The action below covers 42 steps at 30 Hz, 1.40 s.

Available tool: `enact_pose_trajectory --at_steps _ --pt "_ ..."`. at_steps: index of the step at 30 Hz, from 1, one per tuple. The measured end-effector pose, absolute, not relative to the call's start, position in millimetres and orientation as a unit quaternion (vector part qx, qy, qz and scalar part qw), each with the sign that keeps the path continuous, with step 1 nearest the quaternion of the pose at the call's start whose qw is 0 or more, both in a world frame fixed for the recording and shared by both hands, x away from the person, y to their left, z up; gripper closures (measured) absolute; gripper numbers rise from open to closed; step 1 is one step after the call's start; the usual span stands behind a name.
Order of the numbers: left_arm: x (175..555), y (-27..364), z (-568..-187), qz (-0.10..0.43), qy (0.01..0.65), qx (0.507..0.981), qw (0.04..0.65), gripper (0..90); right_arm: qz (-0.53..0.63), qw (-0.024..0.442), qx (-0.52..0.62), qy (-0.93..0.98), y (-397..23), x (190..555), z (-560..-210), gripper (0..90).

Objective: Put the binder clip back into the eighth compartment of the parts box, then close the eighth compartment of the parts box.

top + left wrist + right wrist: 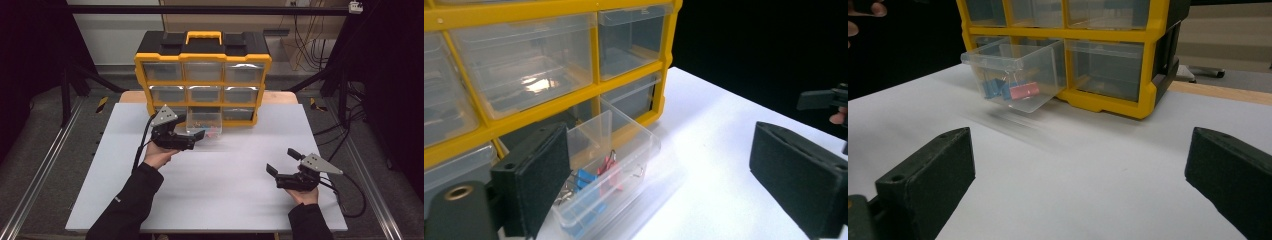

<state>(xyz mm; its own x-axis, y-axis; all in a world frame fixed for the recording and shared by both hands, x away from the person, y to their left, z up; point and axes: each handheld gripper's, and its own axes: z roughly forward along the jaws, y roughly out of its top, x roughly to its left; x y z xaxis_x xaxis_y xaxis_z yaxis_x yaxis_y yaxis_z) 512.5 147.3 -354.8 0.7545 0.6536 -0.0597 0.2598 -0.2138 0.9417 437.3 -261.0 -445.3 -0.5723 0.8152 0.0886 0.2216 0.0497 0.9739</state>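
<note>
Beside pulled-out drawer, left gripper jaws spread; right gripper jaws spread.

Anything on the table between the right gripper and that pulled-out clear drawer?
Nothing: in the right gripper view, bare white table stretches from the open right gripper to the clear drawer with its clips.
</note>
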Motion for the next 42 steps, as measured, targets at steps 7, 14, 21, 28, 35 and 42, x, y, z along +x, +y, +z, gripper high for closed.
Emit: enact_pose_trajectory --at_steps 7,14,21,28,35,42 --pt "496 155 -363 0.181 0.296 0.756 0.555 6.3 0.573 0.259 0.383 0.677 -261 437 -445 0.2" --pt "486 160 -377 0.178 0.297 0.764 0.544 6.1 0.571 0.257 0.384 0.679 -261 437 -445 0.2" --pt "482 156 -393 0.179 0.302 0.767 0.537 13.9 0.573 0.259 0.382 0.677 -261 437 -445 0.3" --pt "482 149 -406 0.179 0.314 0.772 0.522 32.0 0.576 0.257 0.382 0.676 -261 437 -445 0.3" --pt "489 141 -415 0.186 0.335 0.775 0.502 55.6 0.572 0.255 0.384 0.679 -260 437 -446 0.2" --pt "498 132 -423 0.194 0.35 0.784 0.475 73.1 0.571 0.256 0.38 0.681 -261 437 -446 0.2"
